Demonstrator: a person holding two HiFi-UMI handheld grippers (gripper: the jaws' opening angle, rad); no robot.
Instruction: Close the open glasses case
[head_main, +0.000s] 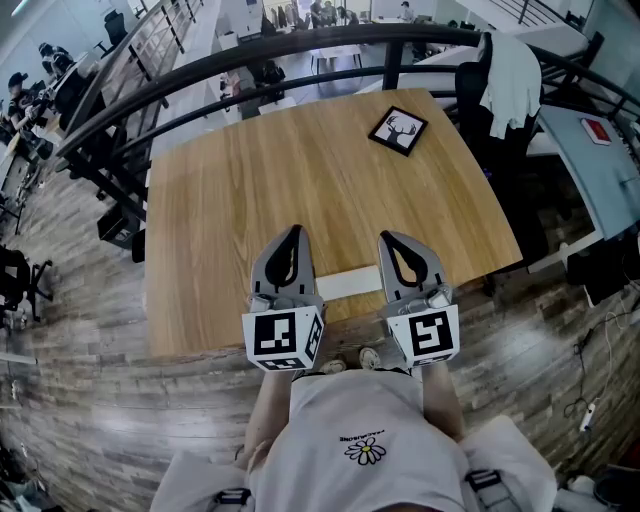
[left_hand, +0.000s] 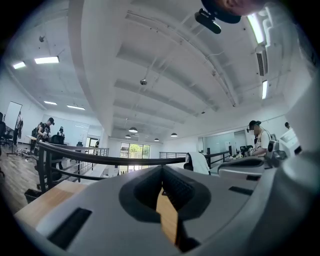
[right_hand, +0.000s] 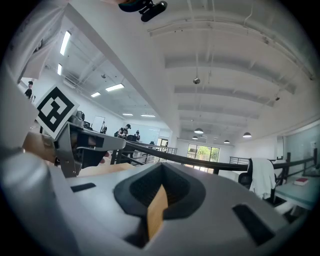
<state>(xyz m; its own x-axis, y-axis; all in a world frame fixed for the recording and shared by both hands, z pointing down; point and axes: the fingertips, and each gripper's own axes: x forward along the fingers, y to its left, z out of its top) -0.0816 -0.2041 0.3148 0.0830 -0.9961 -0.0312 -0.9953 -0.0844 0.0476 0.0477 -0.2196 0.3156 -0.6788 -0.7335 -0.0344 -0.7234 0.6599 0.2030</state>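
A white oblong thing (head_main: 349, 284), perhaps the glasses case, lies flat at the near edge of the wooden table (head_main: 300, 180). Both grippers hide its ends, and I cannot tell how its lid stands. My left gripper (head_main: 293, 233) is just to its left and my right gripper (head_main: 391, 239) just to its right. Both point level across the table. In the left gripper view the left gripper (left_hand: 161, 168) is shut, tips together, with nothing between them. In the right gripper view the right gripper (right_hand: 161, 166) is likewise shut and empty. Neither gripper view shows the white thing.
A black-framed deer picture (head_main: 398, 130) lies near the table's far right corner. A dark railing (head_main: 300, 50) curves behind the table. An office chair with a white garment (head_main: 508, 80) stands at the right. People sit at desks far off at the left (head_main: 30, 85).
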